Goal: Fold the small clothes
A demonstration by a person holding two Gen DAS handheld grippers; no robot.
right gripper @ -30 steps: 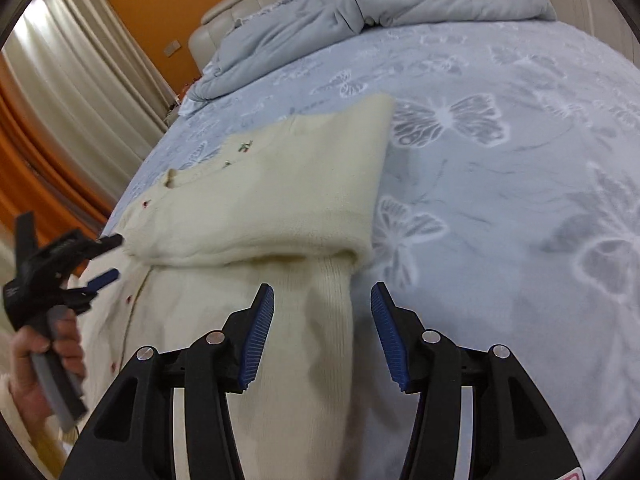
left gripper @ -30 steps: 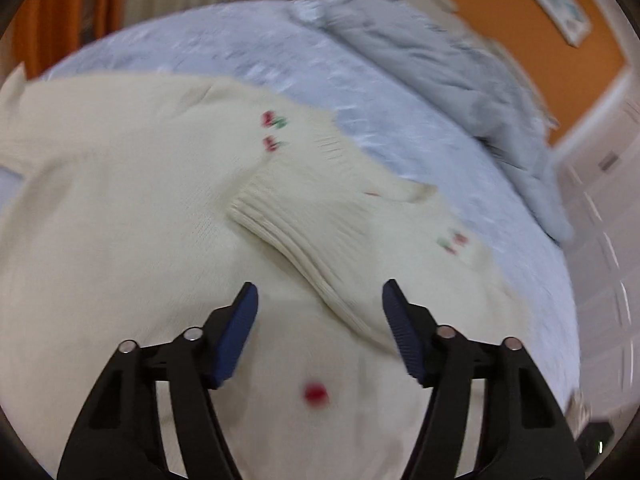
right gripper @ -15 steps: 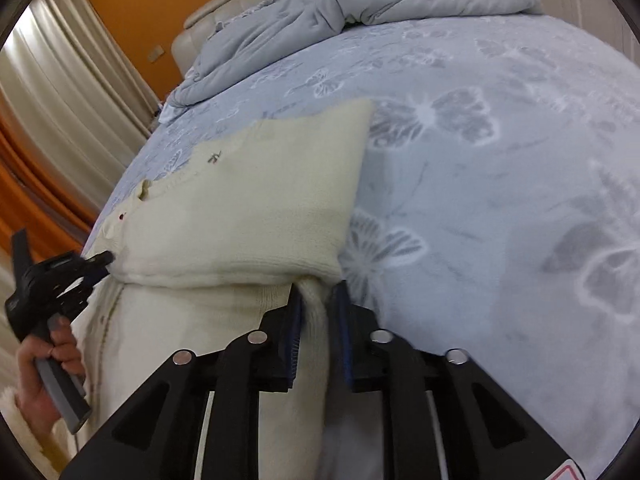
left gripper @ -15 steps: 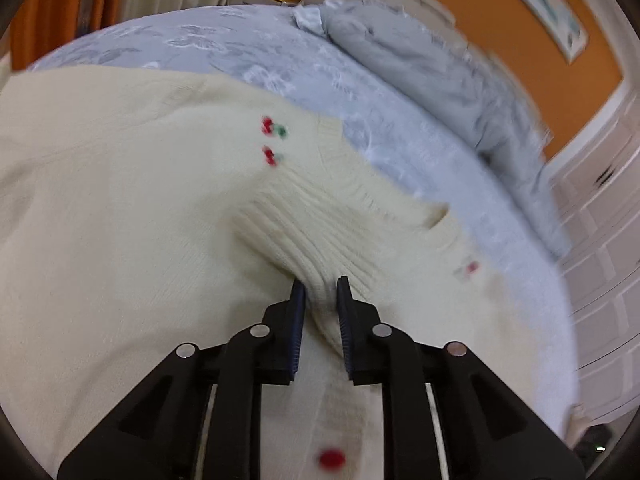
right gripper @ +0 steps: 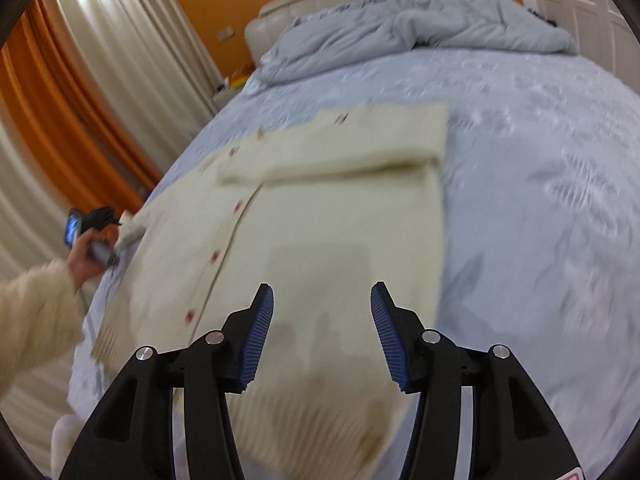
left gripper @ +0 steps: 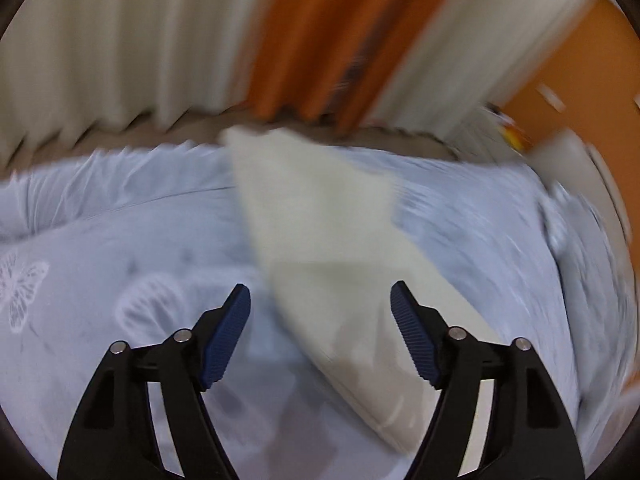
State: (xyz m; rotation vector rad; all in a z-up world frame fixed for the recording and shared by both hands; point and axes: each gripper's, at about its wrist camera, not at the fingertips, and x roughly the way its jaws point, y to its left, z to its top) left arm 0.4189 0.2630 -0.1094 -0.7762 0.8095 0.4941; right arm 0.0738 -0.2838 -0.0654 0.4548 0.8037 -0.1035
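Cream-coloured, one small cardigan [right gripper: 328, 216] lies on a pale blue bedspread [right gripper: 540, 200], one sleeve folded across its chest, four red buttons countable down its front. Both grippers, left [left gripper: 320, 316] and right [right gripper: 322, 312], have just opened, jaws apart, gripping nothing. One grey duvet [right gripper: 420, 28] is heaped beyond.

Blurred view. Left tool [left gripper: 320, 312] jaws just opened, nothing clamped between them. Cream sleeve [left gripper: 320, 216] lies on the blue bed [left gripper: 120, 248], stretching beyond the tool toward curtains [left gripper: 120, 40].
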